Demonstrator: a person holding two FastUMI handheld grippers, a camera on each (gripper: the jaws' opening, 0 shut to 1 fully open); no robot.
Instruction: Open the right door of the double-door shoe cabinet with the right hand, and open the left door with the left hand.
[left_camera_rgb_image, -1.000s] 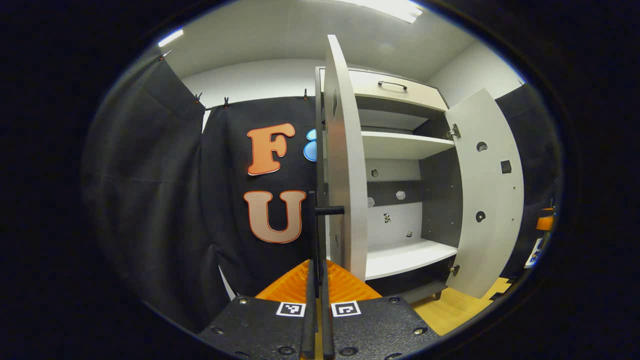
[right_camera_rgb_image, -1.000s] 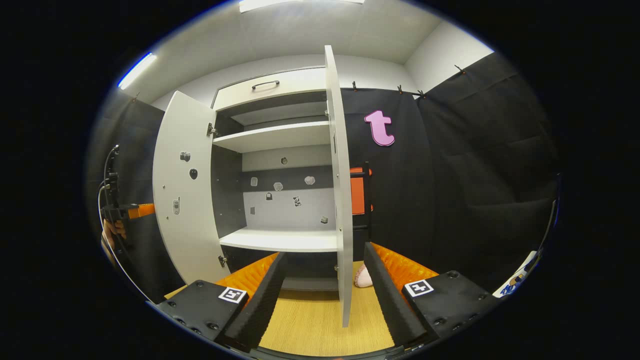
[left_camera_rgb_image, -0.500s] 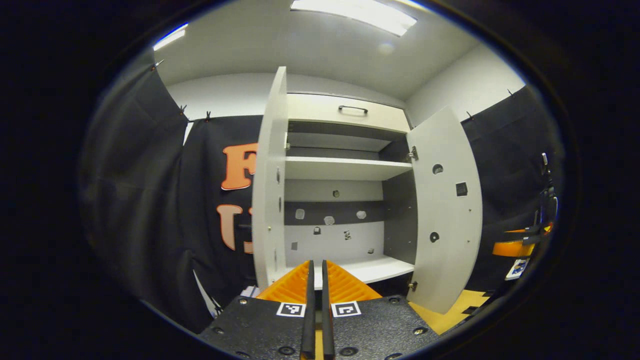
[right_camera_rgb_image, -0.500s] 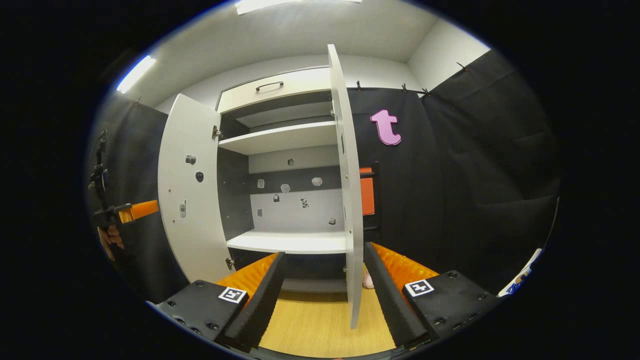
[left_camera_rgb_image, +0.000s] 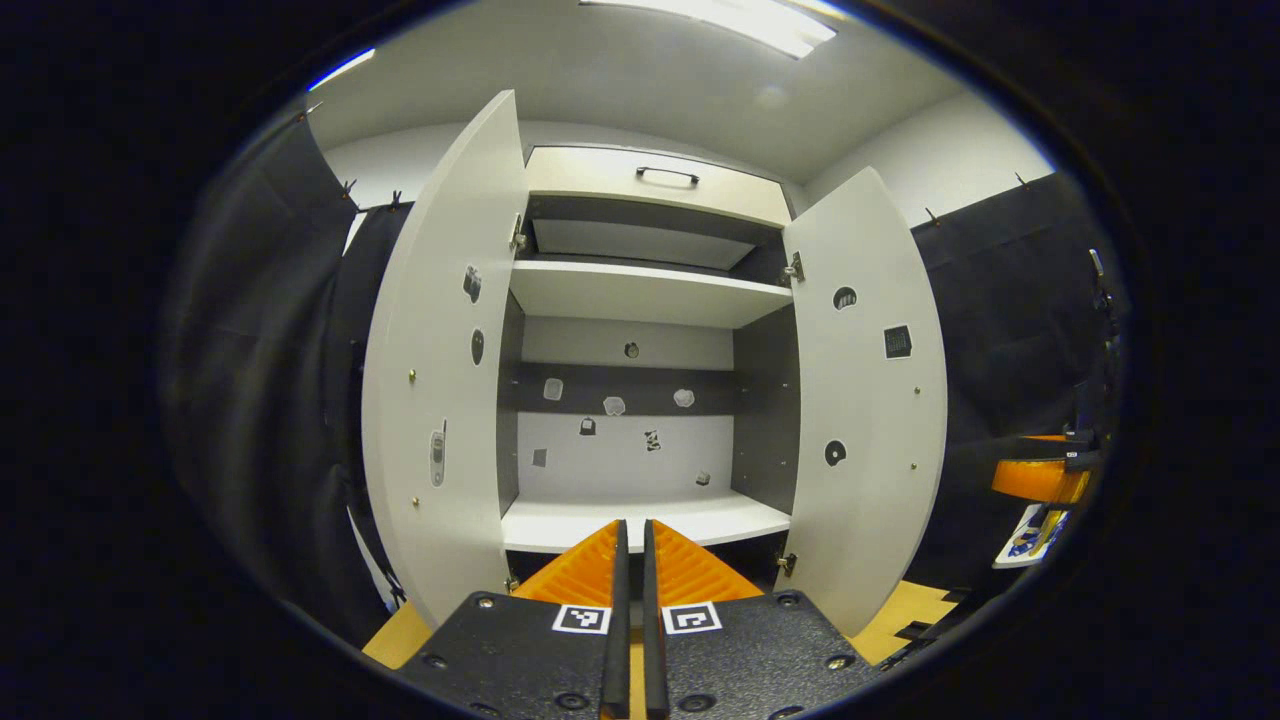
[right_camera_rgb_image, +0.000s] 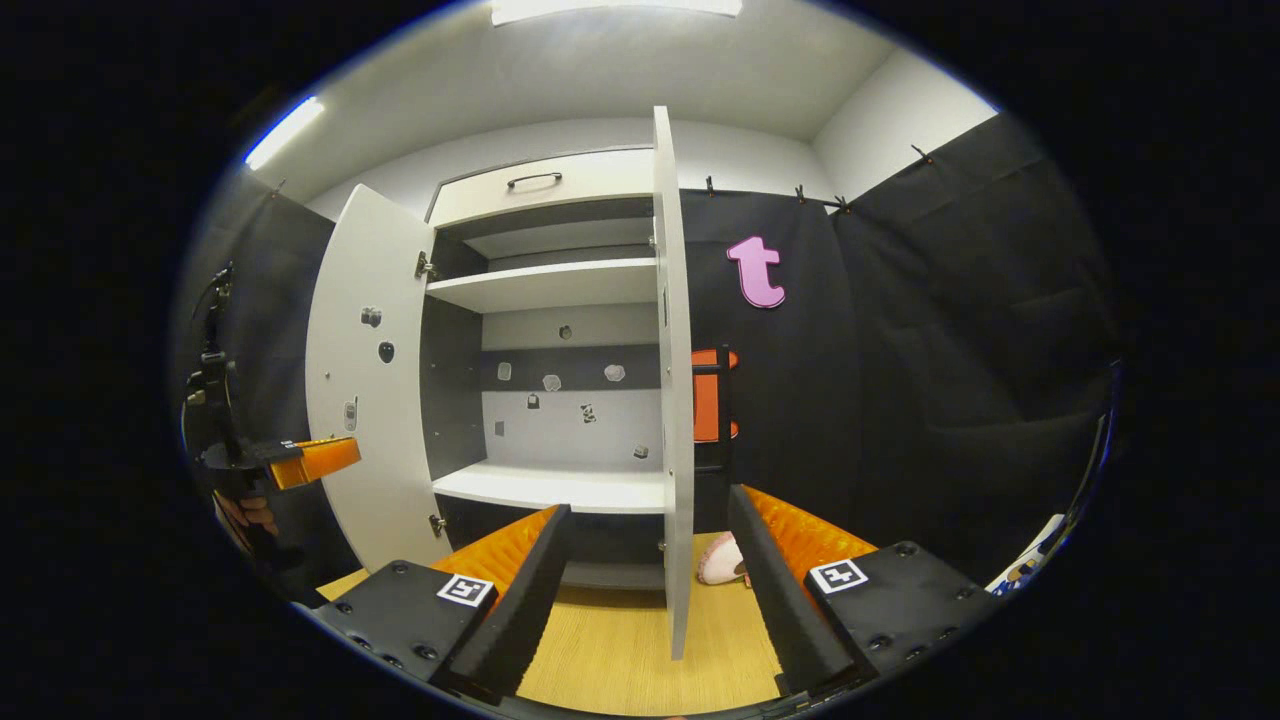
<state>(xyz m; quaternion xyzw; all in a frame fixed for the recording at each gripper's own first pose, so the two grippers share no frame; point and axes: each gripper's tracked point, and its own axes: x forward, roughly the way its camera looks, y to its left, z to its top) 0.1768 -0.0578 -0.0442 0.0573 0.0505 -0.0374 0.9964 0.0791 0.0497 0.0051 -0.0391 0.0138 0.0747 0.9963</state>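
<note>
Both grippers hang clear of the tall white double-door shoe cabinet (left_camera_rgb_image: 640, 300). Its white left door (left_camera_rgb_image: 440, 370) and white right door (left_camera_rgb_image: 865, 400) stand swung wide, showing white shelves and a grey back panel. In the left gripper view, the left gripper (left_camera_rgb_image: 631, 560) has its orange ribbed fingers pressed almost together with nothing between them, aimed at the lower shelf (left_camera_rgb_image: 640, 520). In the right gripper view, the right gripper (right_camera_rgb_image: 645, 560) is spread wide and grips nothing; the right door's thin edge (right_camera_rgb_image: 672, 400) rises in the gap between its fingers, apart from both pads. Judging by how the doors lie, both openings look complete. To finish well, draw each tool straight back along its own line, keeping the right one centred on that edge so neither pad nudges the door. A small pink object (right_camera_rgb_image: 718, 565) lies on the wooden floor (right_camera_rgb_image: 620, 650) beside the right door's foot; its nature is unclear.
</note>
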